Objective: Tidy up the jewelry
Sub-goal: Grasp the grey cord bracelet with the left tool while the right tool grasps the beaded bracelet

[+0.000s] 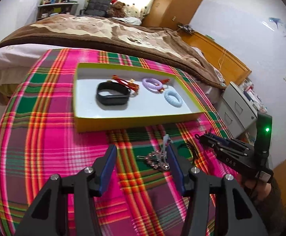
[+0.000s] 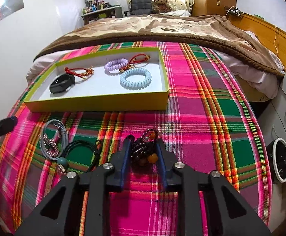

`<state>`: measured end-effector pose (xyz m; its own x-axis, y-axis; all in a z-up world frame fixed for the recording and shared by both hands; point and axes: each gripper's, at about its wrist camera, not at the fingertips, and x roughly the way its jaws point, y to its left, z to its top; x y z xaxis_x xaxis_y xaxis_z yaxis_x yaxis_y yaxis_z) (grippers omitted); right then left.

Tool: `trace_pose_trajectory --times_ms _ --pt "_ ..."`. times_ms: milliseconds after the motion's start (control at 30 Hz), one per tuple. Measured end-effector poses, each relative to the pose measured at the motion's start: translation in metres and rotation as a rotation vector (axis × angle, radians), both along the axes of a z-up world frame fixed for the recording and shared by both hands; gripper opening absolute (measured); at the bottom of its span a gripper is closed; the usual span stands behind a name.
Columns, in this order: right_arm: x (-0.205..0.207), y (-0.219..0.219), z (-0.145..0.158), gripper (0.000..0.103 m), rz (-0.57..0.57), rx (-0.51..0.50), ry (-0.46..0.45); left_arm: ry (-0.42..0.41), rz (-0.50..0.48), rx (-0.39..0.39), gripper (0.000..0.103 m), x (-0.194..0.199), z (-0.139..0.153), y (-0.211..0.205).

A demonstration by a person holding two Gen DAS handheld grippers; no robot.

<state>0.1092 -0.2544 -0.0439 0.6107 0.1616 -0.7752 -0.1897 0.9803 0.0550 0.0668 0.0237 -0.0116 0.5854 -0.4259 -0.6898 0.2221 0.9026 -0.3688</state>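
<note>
Left wrist view: the left tool [image 1: 142,158] hangs open over the plaid cloth [image 1: 50,137], its blue-padded fingers [image 1: 108,163] spread wide and holding nothing. Between and just beyond them lies a beaded silver chain [image 1: 156,160] tangled with a pale grey cord; the wide spread suits straddling that loose heap, I judge. Farther back sits the shallow yellow-green box [image 1: 135,120], white inside, evidently the collecting place. In it rest a matte black wristband [image 1: 113,96], a red knotted cord bracelet [image 1: 123,81], a lilac coil ring [image 1: 151,83] and a pale blue coil ring [image 1: 173,99], all ribbed and springy-looking. The right tool [image 1: 207,138] shows at the right edge, low over the cloth; from here I cannot tell how its jaws stand.

Right wrist view: the right tool [image 2: 144,151] has its jaws drawn in against a bunched dark bead bracelet [image 2: 145,147] with glossy amber and red beads, gripping it low on the cloth, so it seems to be mid-pickup, bound for the box [image 2: 95,103]. To the left, still outside the box, lie the grey cord loop [image 2: 52,135] with the chain, and a thin black cord necklace [image 2: 84,147] carrying a teal bead. The cloth looks soft and woven, so small links could snag or sink into it.
</note>
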Motion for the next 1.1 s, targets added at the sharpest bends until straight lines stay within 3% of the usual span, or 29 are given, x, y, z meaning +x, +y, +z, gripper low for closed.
trace_pose_trajectory --times_ms 267,600,767,867,1100 --pt "-0.012 -0.012 0.016 0.023 -0.014 0.041 -0.055 -0.006 -0.106 0.010 0.049 0.013 0.002 -0.028" --pt "-0.019 -0.019 0.021 0.023 -0.011 0.081 -0.057 0.017 -0.149 0.134 0.043 0.028 -0.011 -0.059" --pt "-0.019 -0.021 0.021 0.023 -0.011 0.092 -0.059 0.060 -0.151 0.139 0.017 0.033 -0.019 -0.062" --pt "-0.019 -0.022 0.023 0.023 -0.013 0.099 -0.062 0.055 -0.150 0.132 0.007 0.030 -0.018 -0.062" --pt "-0.020 -0.024 0.023 0.023 -0.018 0.110 -0.062 0.010 -0.154 0.050 0.005 0.022 -0.001 -0.055"
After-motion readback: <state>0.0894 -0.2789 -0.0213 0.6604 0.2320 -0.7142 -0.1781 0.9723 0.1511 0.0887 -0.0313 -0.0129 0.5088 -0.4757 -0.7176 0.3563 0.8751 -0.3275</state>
